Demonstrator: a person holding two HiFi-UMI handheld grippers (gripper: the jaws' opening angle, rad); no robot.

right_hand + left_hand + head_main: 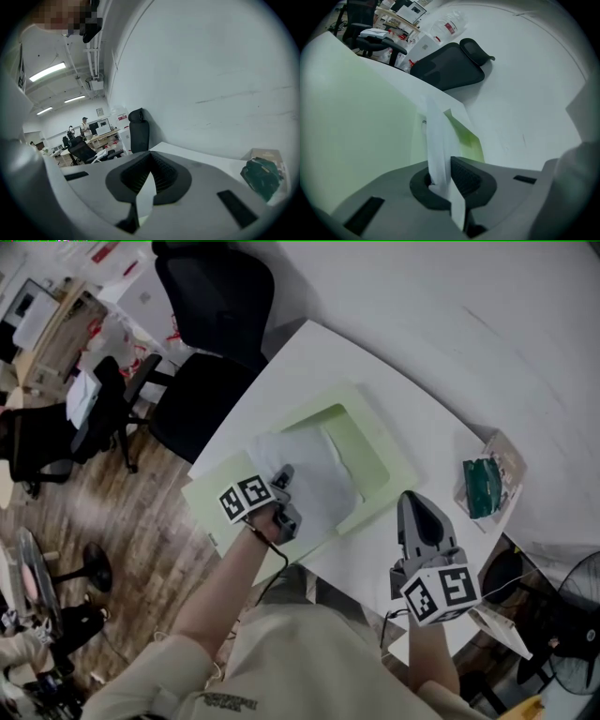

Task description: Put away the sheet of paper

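In the head view, a white sheet of paper is seen lying over an open pale green folder on a white table. The near left edge of the sheet is gripped by the left gripper, which is held over the folder's near flap. The right gripper is held well apart from the sheet, over the table's near edge, with a dark green packet lying to its right.

In the left gripper view, the left gripper is shown clamped on the sheet of paper, which stands edge-on between the jaws and runs away from them. The green folder fills the left, and a black chair is seen beyond the table.

In the right gripper view, the jaws of the right gripper are brought together with nothing between them. The packet is seen on the table at the right.
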